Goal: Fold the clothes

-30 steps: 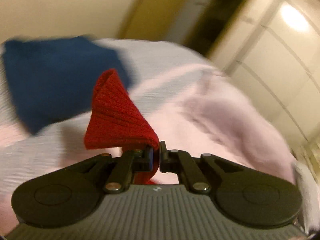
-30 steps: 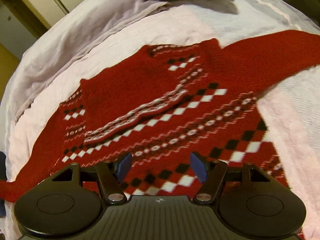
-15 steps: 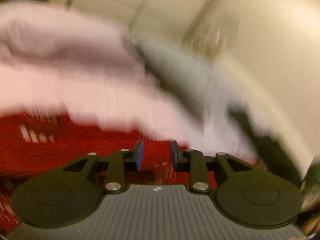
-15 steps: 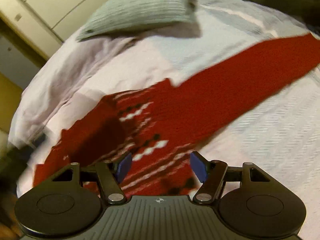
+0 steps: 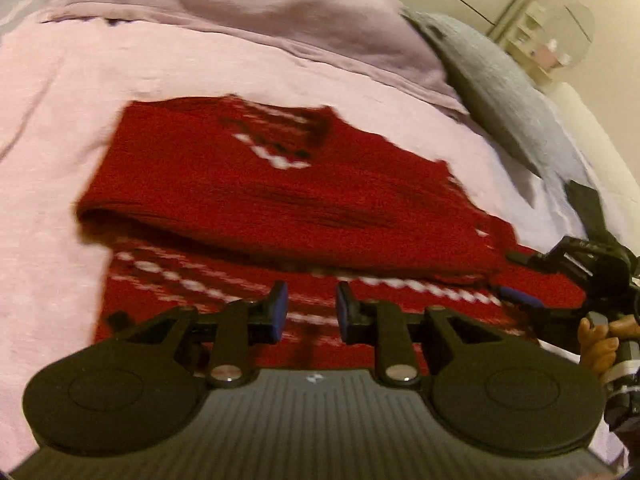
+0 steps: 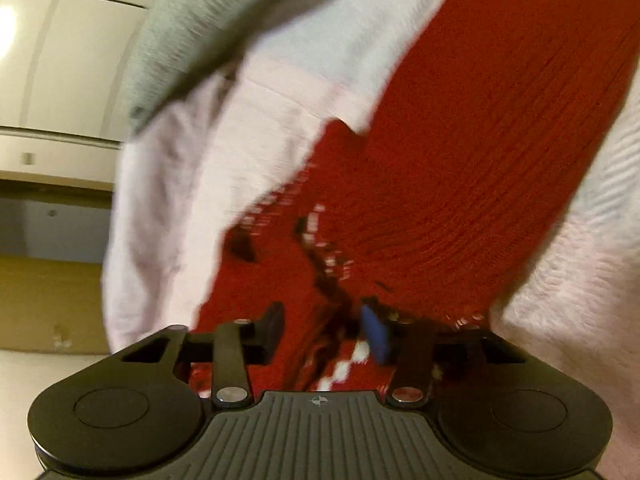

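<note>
A red knit sweater [image 5: 280,192] with a white and black diamond pattern lies on the pink bed cover [image 5: 60,128]. One sleeve is folded across its chest. My left gripper [image 5: 308,314] is open and empty, just above the sweater's lower body. My right gripper [image 6: 324,330] is open, low over the patterned part of the sweater [image 6: 440,184], with the other long sleeve stretching away up and right. The right gripper also shows in the left wrist view [image 5: 536,280] at the sweater's right edge.
A grey pillow [image 5: 492,84] lies at the head of the bed, also in the right wrist view [image 6: 208,28]. A lilac duvet [image 5: 240,8] is bunched along the far side. White wardrobe doors [image 6: 60,60] stand beyond the bed.
My left gripper has let go of the red sleeve, which now lies folded over the chest, and has opened. My right gripper has swung low over the sweater toward its other sleeve.
</note>
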`<state>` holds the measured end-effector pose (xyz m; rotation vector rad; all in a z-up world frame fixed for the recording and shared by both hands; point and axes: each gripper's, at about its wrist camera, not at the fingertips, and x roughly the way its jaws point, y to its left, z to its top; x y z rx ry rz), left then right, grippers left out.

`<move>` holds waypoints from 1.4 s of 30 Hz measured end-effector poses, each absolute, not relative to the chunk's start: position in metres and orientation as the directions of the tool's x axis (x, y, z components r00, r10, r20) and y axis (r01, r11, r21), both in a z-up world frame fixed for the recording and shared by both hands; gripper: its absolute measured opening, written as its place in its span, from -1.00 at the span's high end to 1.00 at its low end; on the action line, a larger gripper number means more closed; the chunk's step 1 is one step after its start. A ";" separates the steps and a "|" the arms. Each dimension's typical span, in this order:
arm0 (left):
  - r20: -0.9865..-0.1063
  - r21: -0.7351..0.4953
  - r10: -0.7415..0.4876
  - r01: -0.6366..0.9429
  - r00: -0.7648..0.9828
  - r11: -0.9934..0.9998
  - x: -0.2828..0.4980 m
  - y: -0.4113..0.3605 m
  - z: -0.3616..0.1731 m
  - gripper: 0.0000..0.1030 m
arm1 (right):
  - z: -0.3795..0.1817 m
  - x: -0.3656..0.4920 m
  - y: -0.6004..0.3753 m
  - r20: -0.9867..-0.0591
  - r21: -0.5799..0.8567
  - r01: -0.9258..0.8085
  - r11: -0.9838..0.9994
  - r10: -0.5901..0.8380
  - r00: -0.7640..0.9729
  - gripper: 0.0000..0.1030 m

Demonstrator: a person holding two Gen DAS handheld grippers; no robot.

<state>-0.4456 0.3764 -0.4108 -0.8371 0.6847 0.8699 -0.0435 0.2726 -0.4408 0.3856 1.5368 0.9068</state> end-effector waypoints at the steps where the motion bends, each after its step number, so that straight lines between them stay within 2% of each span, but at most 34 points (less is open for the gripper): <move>1: -0.804 -0.329 0.370 -0.866 0.466 0.375 -0.450 0.380 -0.414 0.61 | -0.442 -0.044 0.277 -0.683 0.728 -0.264 0.632 0.702 -0.201 0.13; 2: -0.810 -0.311 0.378 -0.875 0.448 0.371 -0.453 0.382 -0.418 0.61 | -0.444 -0.045 0.281 -0.682 0.729 -0.270 0.629 0.702 -0.206 0.14; 3: -0.817 -0.290 0.384 -0.882 0.430 0.372 -0.455 0.386 -0.422 0.61 | -0.445 -0.046 0.285 -0.681 0.730 -0.276 0.625 0.701 -0.211 0.33; 4: -0.823 -0.269 0.389 -0.888 0.413 0.373 -0.455 0.390 -0.426 0.61 | -0.444 -0.047 0.290 -0.673 0.736 -0.295 0.609 0.706 -0.222 0.84; 6: -0.821 -0.222 0.430 -0.905 0.374 0.363 -0.458 0.399 -0.429 0.62 | -0.434 -0.053 0.299 -0.668 0.734 -0.362 0.575 0.708 -0.229 0.97; 8: -0.813 -0.181 0.475 -0.921 0.337 0.344 -0.461 0.409 -0.432 0.63 | -0.409 -0.064 0.304 -0.647 0.708 -0.499 0.500 0.742 -0.174 0.97; 10: -0.800 -0.150 0.518 -0.937 0.302 0.314 -0.464 0.418 -0.431 0.63 | -0.372 -0.077 0.298 -0.544 0.687 -0.636 0.352 0.829 -0.128 0.98; 12: -0.797 -0.120 0.538 -0.944 0.276 0.307 -0.467 0.423 -0.430 0.65 | -0.344 -0.085 0.283 -0.422 0.689 -0.685 0.238 0.900 -0.111 0.98; 13: -0.796 -0.100 0.546 -0.947 0.261 0.306 -0.468 0.424 -0.430 0.65 | -0.338 -0.086 0.279 -0.423 0.669 -0.702 0.245 0.902 -0.089 0.98; 18: -0.805 -0.084 0.535 -0.941 0.258 0.328 -0.477 0.423 -0.434 0.79 | -0.399 -0.059 0.274 -0.679 0.575 -0.631 0.520 0.734 -0.014 0.98; 20: -0.805 -0.069 0.534 -0.936 0.257 0.346 -0.480 0.422 -0.433 0.81 | -0.425 -0.053 0.270 -0.746 0.529 -0.616 0.584 0.666 -0.010 0.98; 24: -0.810 -0.059 0.523 -0.925 0.265 0.376 -0.485 0.421 -0.431 0.88 | -0.418 -0.059 0.248 -0.698 0.564 -0.601 0.566 0.716 0.019 0.98; 30: -0.814 -0.035 0.518 -0.911 0.265 0.411 -0.479 0.418 -0.424 0.88 | -0.417 -0.057 0.243 -0.731 0.527 -0.591 0.610 0.681 0.051 0.98; 32: -0.816 -0.037 0.513 -0.910 0.266 0.414 -0.479 0.416 -0.423 0.88 | -0.403 -0.062 0.239 -0.688 0.526 -0.633 0.568 0.722 0.075 0.98; 35: -0.828 -0.040 0.496 -0.910 0.261 0.412 -0.480 0.414 -0.427 0.88 | -0.405 -0.064 0.234 -0.720 0.485 -0.648 0.587 0.688 0.084 0.98; 38: -0.841 -0.050 0.472 -0.906 0.265 0.419 -0.480 0.409 -0.423 0.87 | -0.430 -0.057 0.239 -0.795 0.479 -0.614 0.627 0.607 0.000 0.98; 42: -0.859 -0.091 0.417 -0.891 0.296 0.445 -0.486 0.397 -0.404 0.87 | -0.411 -0.057 0.242 -0.814 0.414 -0.673 0.613 0.580 0.026 0.93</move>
